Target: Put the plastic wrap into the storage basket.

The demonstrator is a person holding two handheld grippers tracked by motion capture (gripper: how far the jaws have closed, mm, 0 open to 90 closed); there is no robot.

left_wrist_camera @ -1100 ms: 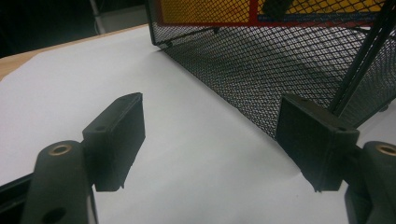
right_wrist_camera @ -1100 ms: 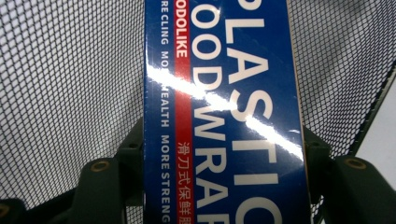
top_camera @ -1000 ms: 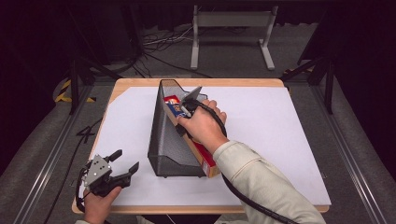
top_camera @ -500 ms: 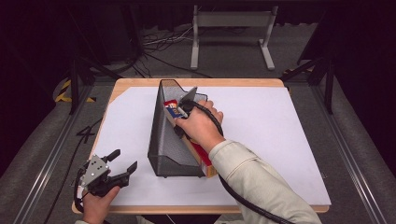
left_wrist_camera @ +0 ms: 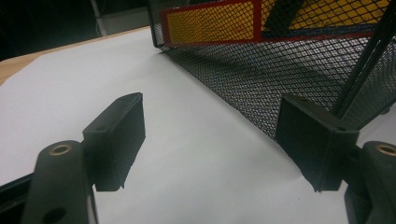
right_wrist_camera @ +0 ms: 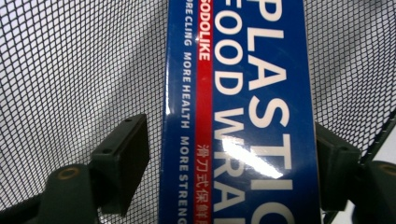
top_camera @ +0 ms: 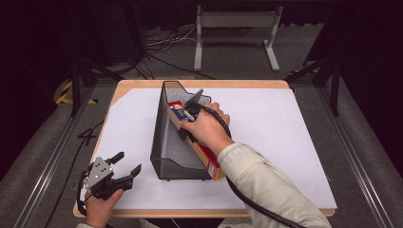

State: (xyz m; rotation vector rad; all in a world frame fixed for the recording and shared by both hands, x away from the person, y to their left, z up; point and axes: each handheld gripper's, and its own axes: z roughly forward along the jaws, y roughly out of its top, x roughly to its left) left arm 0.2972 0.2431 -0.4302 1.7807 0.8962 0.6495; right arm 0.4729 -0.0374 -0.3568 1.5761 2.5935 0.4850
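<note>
From the high view, my right claw (top_camera: 190, 108) sits over the upper end of the plastic food wrap box (top_camera: 205, 159), which leans lengthwise inside the black mesh file holder (top_camera: 167, 142) standing on the white sheet that covers the tabletop (top_camera: 285, 137); the box's lower end pokes out of the holder's open front toward me. To do this well, I judge I should keep the box in line with the holder's long walls and steer it without snagging its corner on the mesh, while my left claw (top_camera: 124, 167) waits near the tabletop's near left corner, ready to steady the holder if it skids. In the left gripper view, that left claw (left_wrist_camera: 210, 140) has its jaws wide apart with nothing between them, hovering over the white sheet just beside the holder's mesh wall (left_wrist_camera: 289, 79), through which the box's yellow and red face (left_wrist_camera: 210, 21) shows. In the right gripper view, my right claw (right_wrist_camera: 231, 163) straddles the box (right_wrist_camera: 243, 107); the right jaw looks pressed to its edge and the left one stands a sliver off, so I cannot tell whether it truly clamps. The box is long, glossy blue with a red stripe and white lettering.
</note>
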